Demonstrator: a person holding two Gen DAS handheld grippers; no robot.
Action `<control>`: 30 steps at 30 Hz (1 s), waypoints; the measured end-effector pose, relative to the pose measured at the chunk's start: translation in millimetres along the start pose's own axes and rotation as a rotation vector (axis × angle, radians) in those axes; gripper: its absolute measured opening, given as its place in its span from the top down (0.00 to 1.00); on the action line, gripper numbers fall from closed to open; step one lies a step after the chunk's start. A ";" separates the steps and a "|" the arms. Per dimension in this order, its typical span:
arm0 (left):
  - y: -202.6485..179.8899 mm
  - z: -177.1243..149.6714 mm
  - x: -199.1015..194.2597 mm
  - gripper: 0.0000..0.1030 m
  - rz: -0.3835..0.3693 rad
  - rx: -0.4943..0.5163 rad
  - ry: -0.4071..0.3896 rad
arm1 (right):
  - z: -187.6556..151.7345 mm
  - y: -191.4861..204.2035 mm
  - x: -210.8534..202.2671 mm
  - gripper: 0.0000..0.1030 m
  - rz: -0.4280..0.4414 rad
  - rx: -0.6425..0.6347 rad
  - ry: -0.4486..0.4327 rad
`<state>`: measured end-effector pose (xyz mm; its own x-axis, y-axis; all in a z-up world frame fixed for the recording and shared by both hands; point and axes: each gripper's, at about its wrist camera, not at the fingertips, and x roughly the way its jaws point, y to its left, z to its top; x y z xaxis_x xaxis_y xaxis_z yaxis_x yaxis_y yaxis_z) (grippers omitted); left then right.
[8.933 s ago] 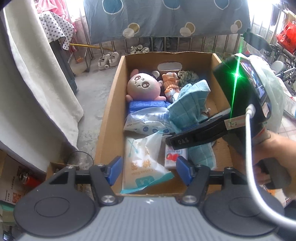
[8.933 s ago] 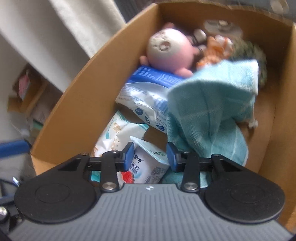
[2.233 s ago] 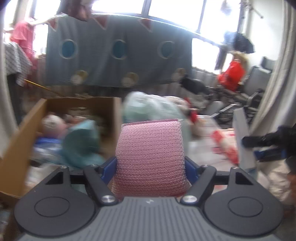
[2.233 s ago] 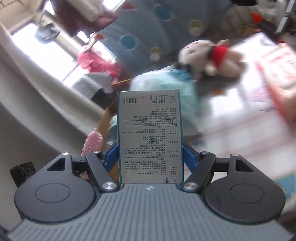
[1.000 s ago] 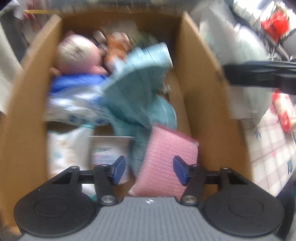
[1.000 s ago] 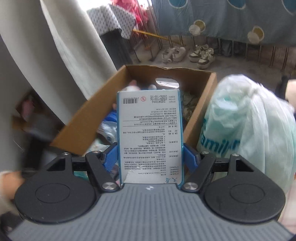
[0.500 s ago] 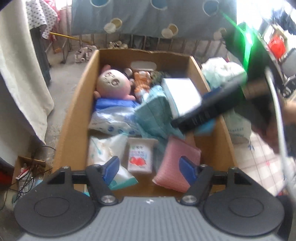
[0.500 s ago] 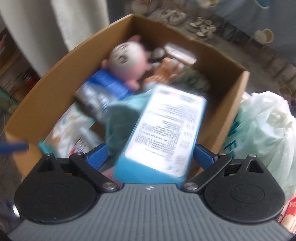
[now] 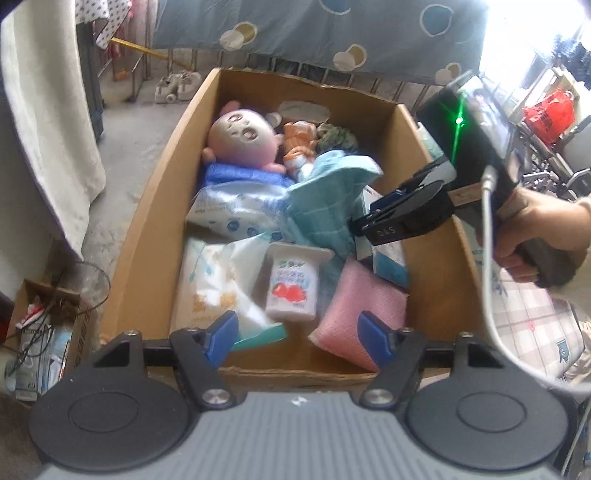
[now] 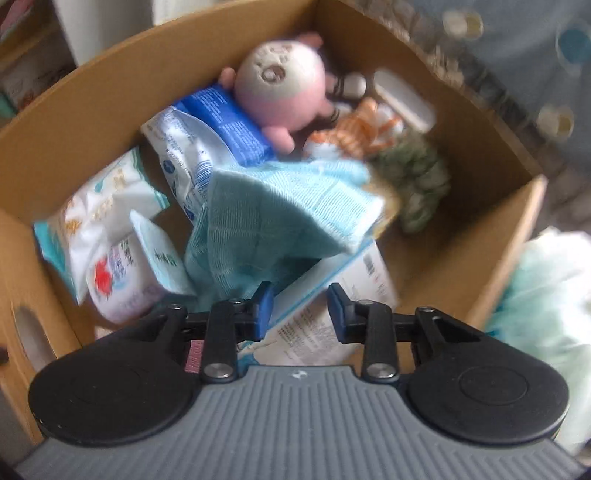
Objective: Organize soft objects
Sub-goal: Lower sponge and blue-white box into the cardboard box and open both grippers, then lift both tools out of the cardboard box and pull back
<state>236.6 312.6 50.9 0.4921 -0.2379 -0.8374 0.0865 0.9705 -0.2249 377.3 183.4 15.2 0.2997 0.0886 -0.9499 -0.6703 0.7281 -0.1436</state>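
Observation:
A cardboard box (image 9: 155, 206) holds a pink plush doll (image 9: 242, 138), a teal cloth (image 9: 325, 199), tissue packs (image 9: 210, 284), a yogurt cup (image 9: 293, 282), a pink sponge (image 9: 364, 306) and a white-blue carton (image 9: 388, 258). My left gripper (image 9: 295, 334) is open and empty above the box's near edge. My right gripper (image 10: 301, 306) is open just above the carton (image 10: 332, 314) lying in the box (image 10: 74, 122), beside the teal cloth (image 10: 280, 221). It also shows in the left wrist view (image 9: 402, 221), over the box's right side.
A pale green plastic bag (image 10: 546, 295) sits right of the box. A white curtain (image 9: 44, 129) hangs to the left. A small box of clutter (image 9: 44, 332) is on the floor at left. A patterned blue sheet (image 9: 332, 33) hangs behind.
My right gripper has let go of the white-blue carton, which now lies in the box. My left gripper stays open above the released pink sponge.

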 end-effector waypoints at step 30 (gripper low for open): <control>-24.1 -30.5 34.5 0.27 0.113 0.128 0.036 | -68.8 2.6 -76.9 0.20 -0.114 -0.158 -0.196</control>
<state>225.1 279.8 12.2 0.4741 -0.1261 -0.8714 0.1433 0.9876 -0.0649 305.8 131.7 68.7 0.4949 0.1528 -0.8554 -0.7174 0.6273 -0.3030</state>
